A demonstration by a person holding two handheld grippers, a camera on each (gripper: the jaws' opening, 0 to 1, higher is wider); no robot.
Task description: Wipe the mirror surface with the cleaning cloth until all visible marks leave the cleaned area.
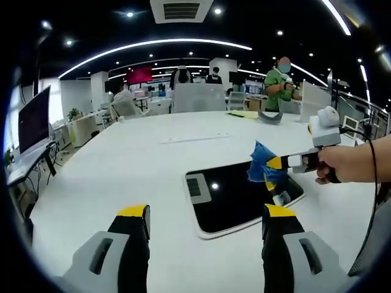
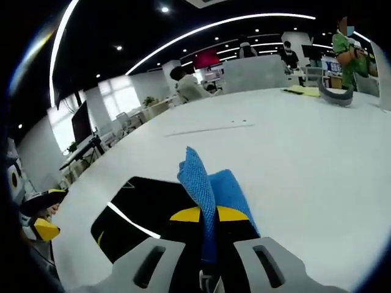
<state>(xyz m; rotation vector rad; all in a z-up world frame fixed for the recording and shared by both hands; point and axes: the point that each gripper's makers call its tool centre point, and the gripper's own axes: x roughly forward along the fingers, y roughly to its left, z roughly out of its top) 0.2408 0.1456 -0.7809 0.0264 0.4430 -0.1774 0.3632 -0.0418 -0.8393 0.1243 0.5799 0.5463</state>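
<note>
The right claw [image 2: 208,215] is pinched tight on the blue cloth [image 2: 211,186], over one edge of the dark mirror [image 1: 235,198] lying flat on the white worktop [image 1: 122,177]. The left claw [image 1: 204,213] hangs wide open, holding nothing.

White table [image 1: 146,152], monitor [image 1: 33,119] at edge, person in green [image 1: 278,85], yellow paper [image 2: 302,91]

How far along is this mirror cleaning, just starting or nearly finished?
Done: the right hand-held gripper is clamped on the blue cleaning cloth. In hand: the cloth hangs at the far edge of the dark rectangular mirror lying on the white table. Left: the wiping itself; the left hand-held gripper waits open. Marks are too small to judge.
</note>
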